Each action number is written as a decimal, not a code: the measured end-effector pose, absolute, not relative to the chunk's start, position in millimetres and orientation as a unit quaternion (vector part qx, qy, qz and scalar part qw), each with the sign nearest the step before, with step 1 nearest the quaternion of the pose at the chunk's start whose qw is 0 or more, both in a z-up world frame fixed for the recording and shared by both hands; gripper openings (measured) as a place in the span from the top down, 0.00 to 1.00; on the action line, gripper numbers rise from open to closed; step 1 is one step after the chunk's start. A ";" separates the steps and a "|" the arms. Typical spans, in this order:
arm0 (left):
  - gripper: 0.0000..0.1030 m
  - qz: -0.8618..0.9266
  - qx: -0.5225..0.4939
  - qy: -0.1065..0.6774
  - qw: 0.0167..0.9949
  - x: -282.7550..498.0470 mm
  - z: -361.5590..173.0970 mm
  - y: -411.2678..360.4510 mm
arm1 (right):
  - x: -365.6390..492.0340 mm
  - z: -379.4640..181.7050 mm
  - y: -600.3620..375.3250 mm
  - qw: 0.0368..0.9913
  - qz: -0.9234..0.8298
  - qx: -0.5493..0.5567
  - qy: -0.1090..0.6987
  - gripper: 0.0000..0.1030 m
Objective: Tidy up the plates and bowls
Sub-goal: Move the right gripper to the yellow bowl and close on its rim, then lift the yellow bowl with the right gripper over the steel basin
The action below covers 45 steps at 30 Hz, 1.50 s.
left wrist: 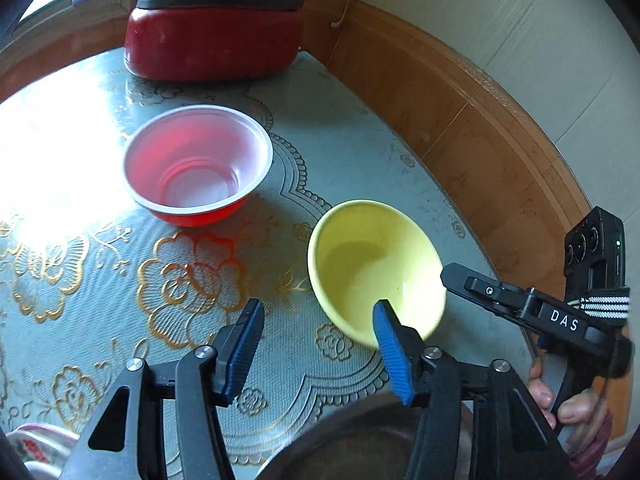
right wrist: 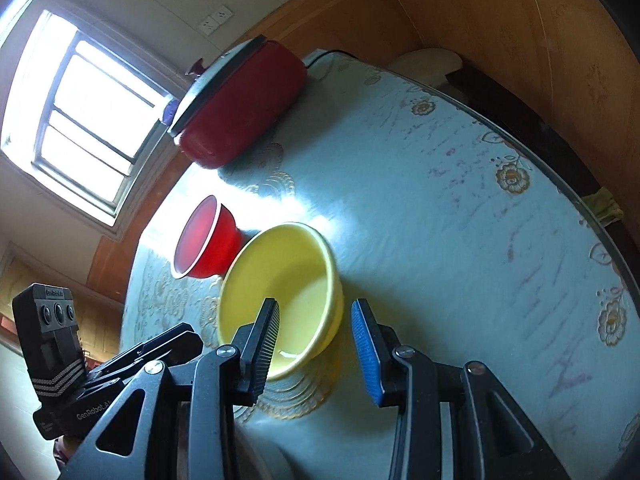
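Left wrist view: the left gripper (left wrist: 318, 354) hung over the patterned table (left wrist: 72, 288), jaws apart w/ nothing between them but cloth. The red bowl (left wrist: 198, 164) sat upright further off, a bit left. The yellow bowl (left wrist: 376, 272) stood nearer, to the right; its near rim was behind the right-hand blue pad, no contact as far as I could judge. The right gripper (left wrist: 452, 276) came in from the right edge just beside that bowl, a hand (left wrist: 560, 400) on its handle. A red lidded pot (left wrist: 214, 28) stood at the far end by the wall. Something dark and round sat at the very bottom edge, prob. a pan or plate; too cut off to tell.

Right wrist view: the right gripper (right wrist: 316, 344) straddled the yellow bowl's (right wrist: 280, 288) near rim: dark pad inside the bowl, blue pad outside the wall. I could see a gap on the outer side, so it was released, not clenched yet. The red bowl (right wrist: 206, 240) was just beyond, touching or nearly so. The left gripper (right wrist: 160, 344) showed at lower left.

To do this step well, I'd say: seat the rim deeper between the pads before squeezing, grip square on the wall, then lift straight so the yellow bowl doesn't knock its red neighbour.
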<state>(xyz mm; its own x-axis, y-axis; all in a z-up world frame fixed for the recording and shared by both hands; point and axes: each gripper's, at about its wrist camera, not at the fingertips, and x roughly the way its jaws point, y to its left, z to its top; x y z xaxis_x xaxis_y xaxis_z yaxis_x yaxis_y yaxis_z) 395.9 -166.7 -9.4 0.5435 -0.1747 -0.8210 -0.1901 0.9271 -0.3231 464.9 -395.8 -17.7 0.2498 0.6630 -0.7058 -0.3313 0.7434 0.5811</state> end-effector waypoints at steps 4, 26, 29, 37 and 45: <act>0.49 -0.010 -0.209 0.489 0.847 411.9 -20.6 -165.8 | 469.2 -24.8 -391.6 0.770 0.325 0.154 0.527 0.72; 0.55 -0.046 -0.169 0.445 0.878 387.8 -0.8 -194.9 | 448.7 -11.2 -391.3 0.789 0.332 0.129 0.502 0.86; 0.55 -0.051 -0.164 0.438 0.882 378.5 4.8 -199.4 | 443.0 -7.3 -393.9 0.788 0.336 0.131 0.499 0.86; 0.55 -0.056 -0.162 0.420 0.891 353.8 17.2 -206.1 | 418.9 13.0 -399.3 0.797 0.348 0.128 0.477 0.86; 0.55 -0.066 -0.153 0.397 0.903 320.5 33.5 -213.0 | 388.0 31.0 -403.5 0.806 0.356 0.124 0.457 0.86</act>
<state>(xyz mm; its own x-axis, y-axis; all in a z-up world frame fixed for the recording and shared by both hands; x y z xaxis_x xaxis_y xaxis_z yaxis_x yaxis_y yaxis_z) 320.5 -213.0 33.5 0.6764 -0.2412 -0.6960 -0.0022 0.9442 -0.3294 388.0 -403.5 31.0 0.3290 0.6871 -0.6478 -0.4611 0.7155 0.5248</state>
